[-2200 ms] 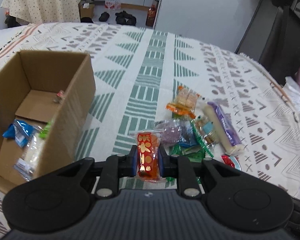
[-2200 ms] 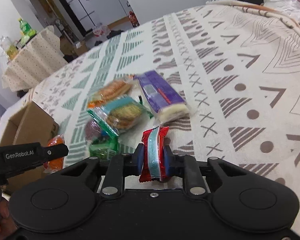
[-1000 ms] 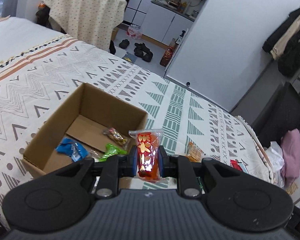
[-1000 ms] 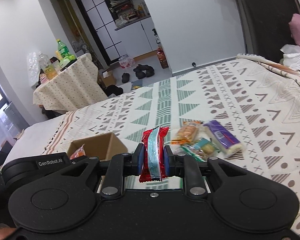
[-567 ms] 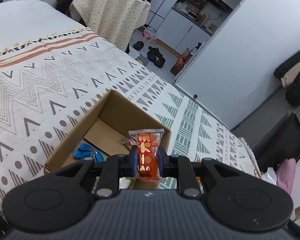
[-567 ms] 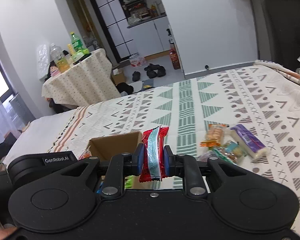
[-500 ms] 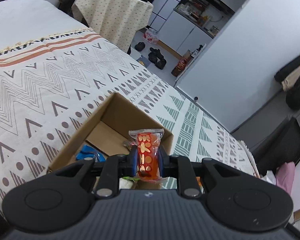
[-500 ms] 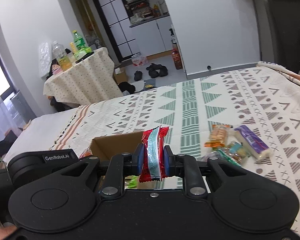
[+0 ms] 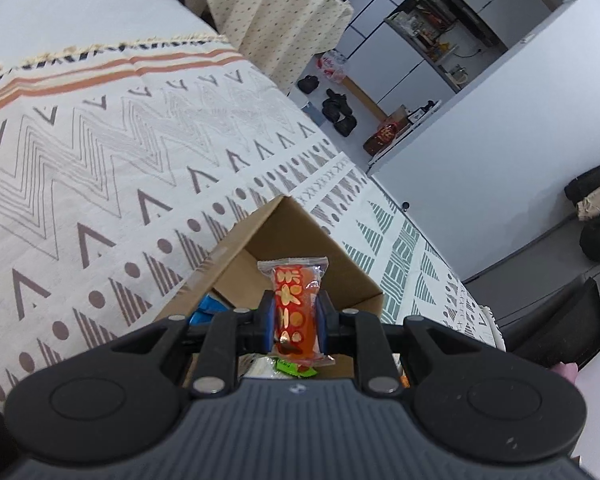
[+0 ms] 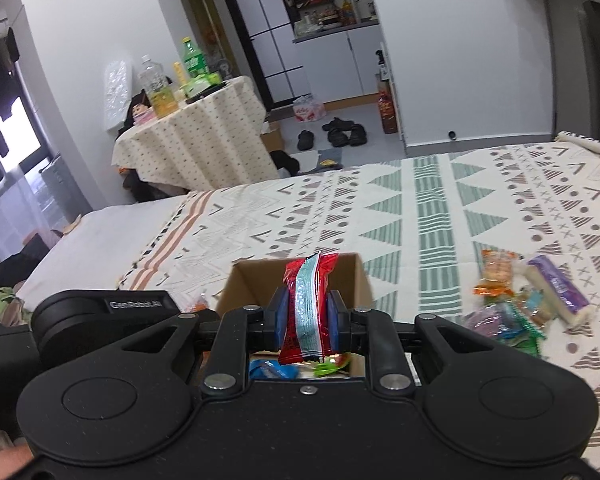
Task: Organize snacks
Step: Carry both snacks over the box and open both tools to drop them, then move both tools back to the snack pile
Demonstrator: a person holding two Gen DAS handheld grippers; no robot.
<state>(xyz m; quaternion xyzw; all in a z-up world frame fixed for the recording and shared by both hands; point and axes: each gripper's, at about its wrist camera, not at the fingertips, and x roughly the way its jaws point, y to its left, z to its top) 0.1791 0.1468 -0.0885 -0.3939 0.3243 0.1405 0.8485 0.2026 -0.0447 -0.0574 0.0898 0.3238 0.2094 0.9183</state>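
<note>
— Cardboard, brown and open-topped: that box [image 9: 300, 240] sat under both your grippers on the patterned bedspread [image 9: 100, 168].

— And your grips?

— Your left gripper [image 9: 294, 316] clamped an orange gold-printed packet [image 9: 296, 300]; your right gripper [image 10: 306, 316] clamped a red foil packet [image 10: 306, 300], both above the box.

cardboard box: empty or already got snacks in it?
Not empty. The open cardboard box holds a blue wrapper and a green wrapper.
</note>
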